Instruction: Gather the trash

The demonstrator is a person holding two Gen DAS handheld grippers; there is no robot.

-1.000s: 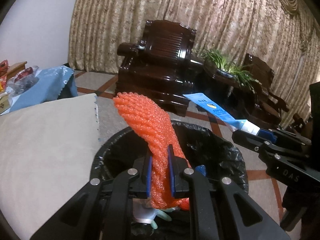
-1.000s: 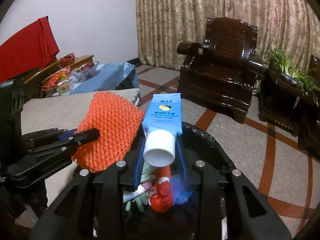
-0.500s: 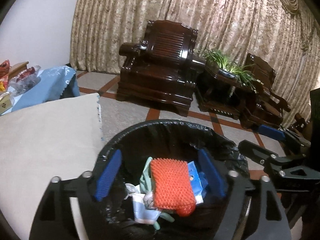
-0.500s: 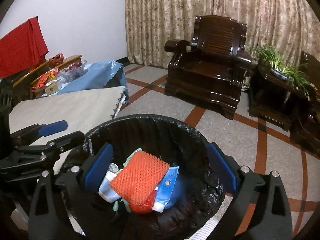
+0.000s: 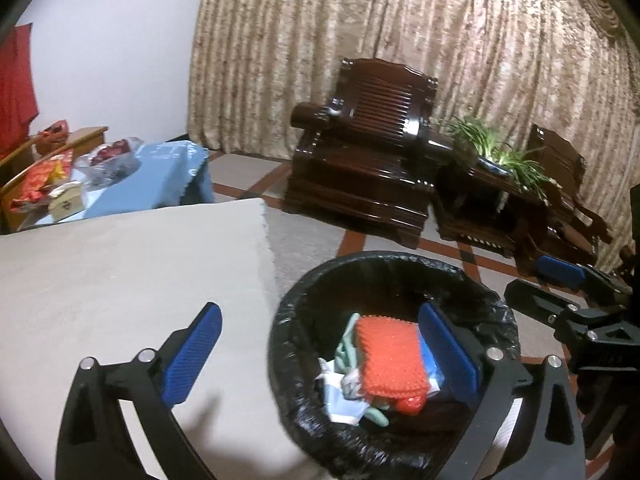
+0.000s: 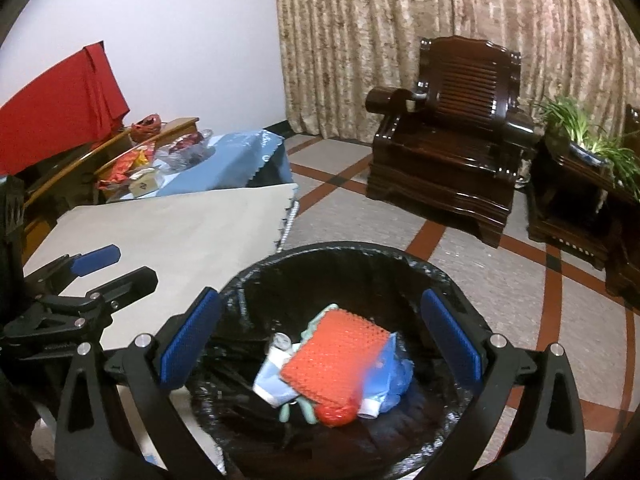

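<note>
A bin lined with a black bag (image 5: 384, 256) (image 6: 344, 246) stands on the floor beside the beige-covered table (image 5: 120, 280). In it an orange foam net (image 5: 390, 360) (image 6: 336, 360) lies on top of a blue-and-white tube (image 6: 382, 384) and other scraps. My left gripper (image 5: 318, 312) hovers over the bin's left rim and the table edge; its jaws are opening, with nothing between them. My right gripper (image 6: 319, 294) hangs open and empty above the bin. Each gripper shows at the edge of the other's view, the right one (image 5: 560, 280) and the left one (image 6: 96, 268).
A dark wooden armchair (image 5: 372, 160) (image 6: 452, 152) and a low stand with a green plant (image 5: 500, 156) stand on tiled floor before the curtain. A blue-covered table (image 5: 152, 184) with packets sits behind the beige one.
Both grippers opened: the left dropped the orange foam net and the right dropped the blue tube, which now lie in the bin. The left gripper has since shifted left toward the table and risen.
</note>
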